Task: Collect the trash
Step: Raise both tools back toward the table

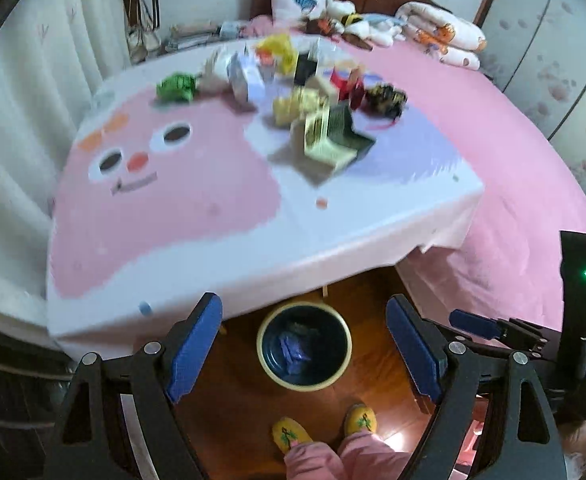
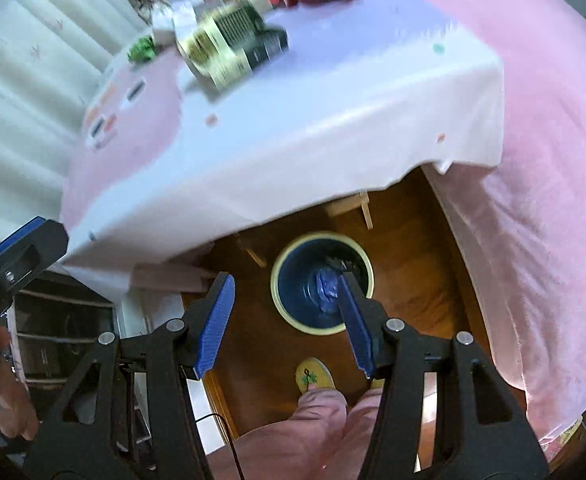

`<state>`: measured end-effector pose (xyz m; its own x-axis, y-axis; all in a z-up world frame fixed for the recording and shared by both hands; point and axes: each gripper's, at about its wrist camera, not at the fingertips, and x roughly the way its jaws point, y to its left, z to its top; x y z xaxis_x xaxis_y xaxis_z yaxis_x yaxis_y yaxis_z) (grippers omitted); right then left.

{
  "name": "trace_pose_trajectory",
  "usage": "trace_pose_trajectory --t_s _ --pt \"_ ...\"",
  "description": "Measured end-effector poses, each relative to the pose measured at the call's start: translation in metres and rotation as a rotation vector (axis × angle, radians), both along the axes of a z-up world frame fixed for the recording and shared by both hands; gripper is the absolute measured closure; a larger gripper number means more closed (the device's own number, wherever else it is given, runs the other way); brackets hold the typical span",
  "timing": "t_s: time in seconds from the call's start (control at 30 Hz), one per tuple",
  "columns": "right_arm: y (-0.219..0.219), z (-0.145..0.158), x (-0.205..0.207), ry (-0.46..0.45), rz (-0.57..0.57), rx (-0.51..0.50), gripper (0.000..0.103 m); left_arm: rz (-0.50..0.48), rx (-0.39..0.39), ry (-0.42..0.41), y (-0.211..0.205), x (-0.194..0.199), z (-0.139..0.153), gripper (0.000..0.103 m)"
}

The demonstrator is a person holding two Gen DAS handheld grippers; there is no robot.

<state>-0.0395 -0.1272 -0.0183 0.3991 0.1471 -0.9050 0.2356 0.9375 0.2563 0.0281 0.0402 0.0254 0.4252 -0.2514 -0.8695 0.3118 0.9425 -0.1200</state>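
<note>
Both claws up over the floor gap betw. table (image 1: 253,240) edge and feet. Left claw (image 1: 303,354) wide apart, empty, bin (image 1: 304,346) right below. Right claw (image 2: 285,322) apart too, nothing in it, bin (image 2: 283,300) just past its tips. Trash pile (image 1: 293,88) sits at table's far side, well back from near edge; blurry. Bed (image 1: 513,184) hugs the right.

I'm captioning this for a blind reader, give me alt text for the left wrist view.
The open left gripper hangs over a bin on the wooden floor, holding nothing. Beyond it, a table with a pink cartoon cloth carries a blurred pile of boxes and wrappers.
</note>
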Motion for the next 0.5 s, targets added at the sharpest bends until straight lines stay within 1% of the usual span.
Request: trace_pose_trajectory --t_s 0.07,0.27,0.33,0.5 --pt "0.001 0.019 0.001 -0.029 -0.006 -0.008 0.053 -0.015 -0.005 0.004 -0.001 0.004 0.012 0.017" --pt "0.002 0.068 0.007 -0.135 -0.017 -0.064 0.053 -0.056 -0.038 0.012 -0.001 0.018 0.036 0.024" --pt "0.002 0.084 0.011 -0.17 -0.022 -0.083 0.053 -0.069 -0.043 0.01 -0.001 0.023 0.038 0.025" --pt "0.001 0.111 0.018 -0.224 -0.029 -0.107 0.053 -0.113 -0.046 -0.022 -0.005 0.037 0.049 0.026"
